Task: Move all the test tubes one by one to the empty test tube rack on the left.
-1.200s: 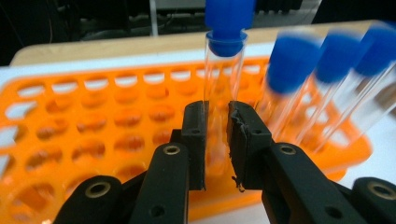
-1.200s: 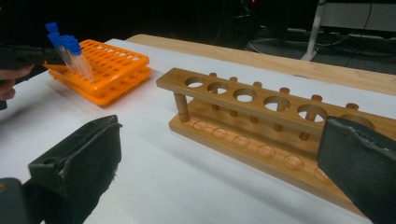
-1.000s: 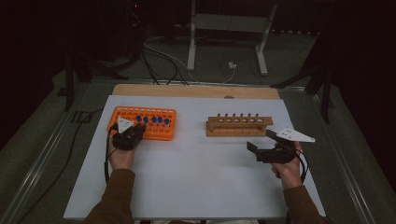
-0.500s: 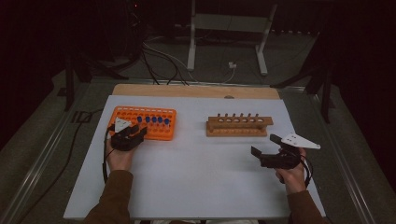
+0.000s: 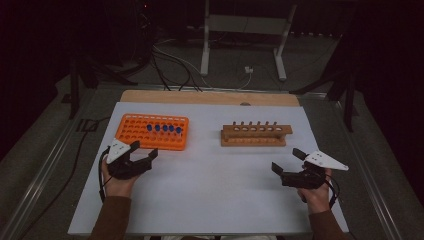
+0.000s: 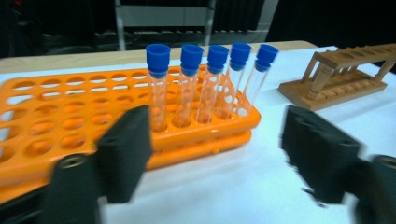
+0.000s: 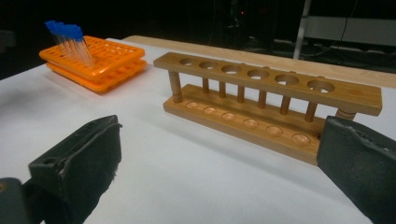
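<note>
An orange tube rack point(image 5: 135, 131) stands at the table's back left and holds several clear tubes with blue caps point(image 5: 164, 128) in one row. My left gripper point(image 5: 144, 150) hovers just in front of the rack's near edge. Its jaws have just been opening and nothing is between them. In the left gripper view the tubes point(image 6: 210, 79) stand upright in the orange rack point(image 6: 56, 107) beyond the parted jaws. An empty wooden rack point(image 5: 256, 135) stands right of centre. My right gripper point(image 5: 287, 161) is open in front of it, and the wooden rack point(image 7: 266, 102) is seen between its jaws, farther off.
A white sheet point(image 5: 215, 190) covers the table, with a wooden strip point(image 5: 210, 96) along its back edge. Beyond the table are metal stand legs point(image 5: 205, 45) and floor cables point(image 5: 170, 60). Bare sheet lies between the two grippers.
My left gripper has drawn back from the orange rack toward the person and its jaws have opened. My right gripper has drifted slightly toward the person, still open.
</note>
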A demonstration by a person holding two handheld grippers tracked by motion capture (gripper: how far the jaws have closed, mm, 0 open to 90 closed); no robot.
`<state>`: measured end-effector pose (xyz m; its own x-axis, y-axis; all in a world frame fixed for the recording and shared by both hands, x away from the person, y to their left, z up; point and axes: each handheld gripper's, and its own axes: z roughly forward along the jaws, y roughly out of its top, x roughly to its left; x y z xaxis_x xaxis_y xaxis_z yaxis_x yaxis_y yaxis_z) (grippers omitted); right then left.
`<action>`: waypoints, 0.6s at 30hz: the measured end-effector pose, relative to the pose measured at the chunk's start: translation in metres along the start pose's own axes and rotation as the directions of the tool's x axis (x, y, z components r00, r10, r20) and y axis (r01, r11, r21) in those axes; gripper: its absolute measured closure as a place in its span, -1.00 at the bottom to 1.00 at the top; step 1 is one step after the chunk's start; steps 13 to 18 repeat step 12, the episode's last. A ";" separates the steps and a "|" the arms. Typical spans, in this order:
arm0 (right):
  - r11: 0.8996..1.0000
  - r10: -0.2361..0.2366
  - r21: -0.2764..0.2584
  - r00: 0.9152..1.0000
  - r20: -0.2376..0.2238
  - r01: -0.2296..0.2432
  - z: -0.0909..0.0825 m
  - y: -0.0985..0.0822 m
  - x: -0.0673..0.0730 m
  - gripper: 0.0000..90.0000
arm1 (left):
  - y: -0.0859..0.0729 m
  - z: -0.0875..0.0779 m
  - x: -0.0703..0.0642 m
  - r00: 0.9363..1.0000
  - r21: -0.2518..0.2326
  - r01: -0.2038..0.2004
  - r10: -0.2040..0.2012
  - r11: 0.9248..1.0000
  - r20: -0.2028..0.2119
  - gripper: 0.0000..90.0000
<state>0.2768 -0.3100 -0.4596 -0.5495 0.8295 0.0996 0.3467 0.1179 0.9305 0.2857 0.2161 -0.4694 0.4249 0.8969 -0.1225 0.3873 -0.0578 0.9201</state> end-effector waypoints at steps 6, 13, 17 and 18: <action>1.000 -0.004 -0.025 1.000 0.012 0.004 -0.004 -0.003 0.001 -1.00 | -0.009 -0.027 -0.006 0.999 -0.032 -0.018 0.017 0.999 -0.050 -0.97; 1.000 -0.025 -0.018 1.000 0.014 0.025 -0.002 -0.005 0.006 -1.00 | -0.005 -0.044 -0.004 0.997 -0.105 -0.015 0.006 0.994 -0.082 -0.99; 1.000 -0.025 -0.018 1.000 0.014 0.025 -0.002 -0.005 0.006 -1.00 | -0.005 -0.044 -0.004 0.997 -0.105 -0.015 0.006 0.994 -0.082 -0.99; 1.000 -0.025 -0.018 1.000 0.014 0.025 -0.002 -0.005 0.006 -1.00 | -0.005 -0.044 -0.004 0.997 -0.105 -0.015 0.006 0.994 -0.082 -0.99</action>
